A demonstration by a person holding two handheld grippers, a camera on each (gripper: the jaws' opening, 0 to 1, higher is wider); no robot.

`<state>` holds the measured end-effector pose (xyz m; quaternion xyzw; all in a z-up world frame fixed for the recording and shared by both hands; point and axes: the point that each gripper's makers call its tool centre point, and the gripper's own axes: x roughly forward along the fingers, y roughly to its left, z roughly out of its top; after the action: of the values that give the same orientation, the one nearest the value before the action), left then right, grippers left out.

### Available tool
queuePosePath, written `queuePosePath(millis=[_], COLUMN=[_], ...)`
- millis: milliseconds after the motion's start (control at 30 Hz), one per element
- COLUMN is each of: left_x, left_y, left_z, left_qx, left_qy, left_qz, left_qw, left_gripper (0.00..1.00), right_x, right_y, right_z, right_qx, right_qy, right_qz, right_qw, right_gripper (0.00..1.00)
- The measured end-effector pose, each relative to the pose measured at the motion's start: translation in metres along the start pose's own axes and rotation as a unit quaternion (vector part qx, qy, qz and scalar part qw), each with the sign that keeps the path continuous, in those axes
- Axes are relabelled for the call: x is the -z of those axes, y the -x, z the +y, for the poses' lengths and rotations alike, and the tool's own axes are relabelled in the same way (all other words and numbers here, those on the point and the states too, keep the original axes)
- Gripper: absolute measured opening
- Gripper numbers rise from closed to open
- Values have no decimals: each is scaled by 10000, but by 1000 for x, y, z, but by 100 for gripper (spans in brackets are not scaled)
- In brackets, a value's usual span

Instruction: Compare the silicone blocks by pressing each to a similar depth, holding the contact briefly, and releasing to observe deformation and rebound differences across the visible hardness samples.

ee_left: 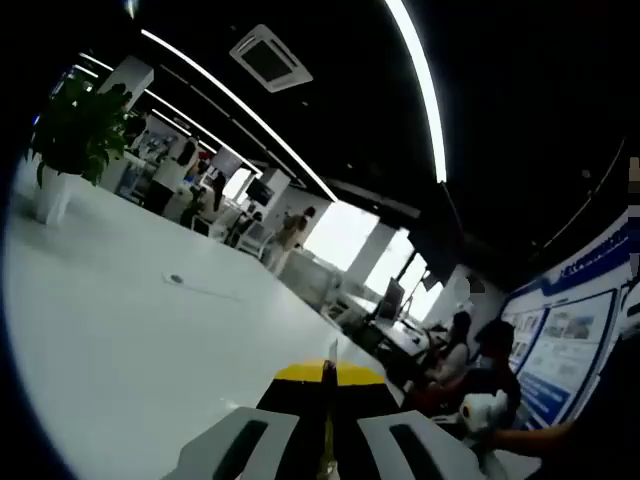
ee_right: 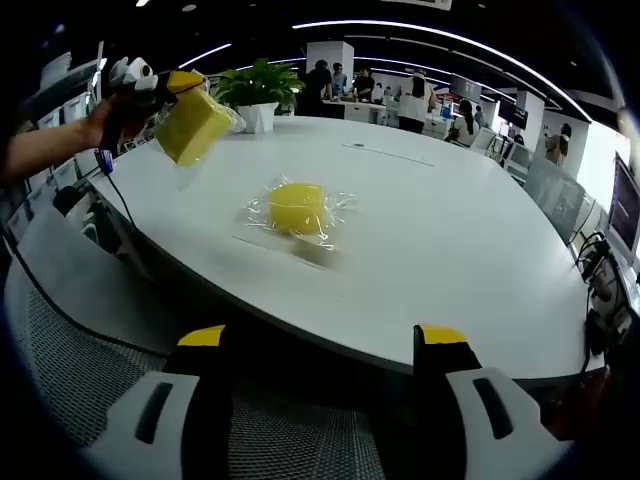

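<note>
Left claw [ee_right: 165, 95] was clamped on a bagged yellow silicone block [ee_right: 193, 125], held in the air above the far left edge of the white surface [ee_right: 460, 260]. Right claw [ee_right: 325, 345] stood wide open, holding nothing. A second bagged yellow block [ee_right: 297, 208] lay near the surface's middle.

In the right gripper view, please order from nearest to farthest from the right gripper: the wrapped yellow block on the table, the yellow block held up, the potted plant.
1. Wrapped yellow silicone block, table centre.
2. Held yellow silicone block, upper left, in the left gripper.
3. Green potted plant, far table edge.
</note>
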<state>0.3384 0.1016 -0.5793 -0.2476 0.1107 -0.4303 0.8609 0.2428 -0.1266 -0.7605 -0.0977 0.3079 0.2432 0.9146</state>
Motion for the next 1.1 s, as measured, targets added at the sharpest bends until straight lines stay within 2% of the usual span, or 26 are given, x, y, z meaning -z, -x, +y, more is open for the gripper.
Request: queuePosePath(millis=[100,167,200,367,600,733,767,833,867,900,1033,1100], left_x=[-12,-17,-19,-28,-27,-23,-23,-22,-21,-21,-26,-29], left_y=[-3,-3,-3,1,0,-6,-7,-10,-13,-14,-17,-17], left_z=[-19,-25,-26,-27,-30,-42,-45,-51,-55,-57,-71,-79], left_qx=[166,204,187,228,284,451,489,567,614,656,874,1022], left_qy=[-23,47,28,159,336,355,335,319,294,294,295,307], left_qz=[-157,-171,-192,-387,-456,-391,-379,-346,-324,-306,-295,-305], left_qw=[9997,9996,9996,9989,9980,9976,9975,9973,9972,9969,9953,9938], left_gripper=[0,0,0,0,0,0,0,0,0,0,0,0], right_x=[-1,-5,-9,-11,-19,-44,-48,-59,-66,-75,-107,-126], right_y=[1,4,5,5,9,14,15,12,11,10,7,8], right_z=[0,-3,-1,0,4,13,16,21,27,38,61,76], right_qx=[7,68,39,-15,-152,-481,-511,-524,-604,-817,-1195,-1506], right_qy=[-23,-23,9,1,50,12,101,705,751,688,796,645], right_qz=[-38,-145,-237,-274,-344,-640,-654,-618,-679,-760,-1066,-1288], right_qw=[10000,9999,9997,9996,9993,9968,9965,9942,9930,9914,9839,9780], right_gripper=[69,65,64,66,70,72,72,73,73,73,74,74])
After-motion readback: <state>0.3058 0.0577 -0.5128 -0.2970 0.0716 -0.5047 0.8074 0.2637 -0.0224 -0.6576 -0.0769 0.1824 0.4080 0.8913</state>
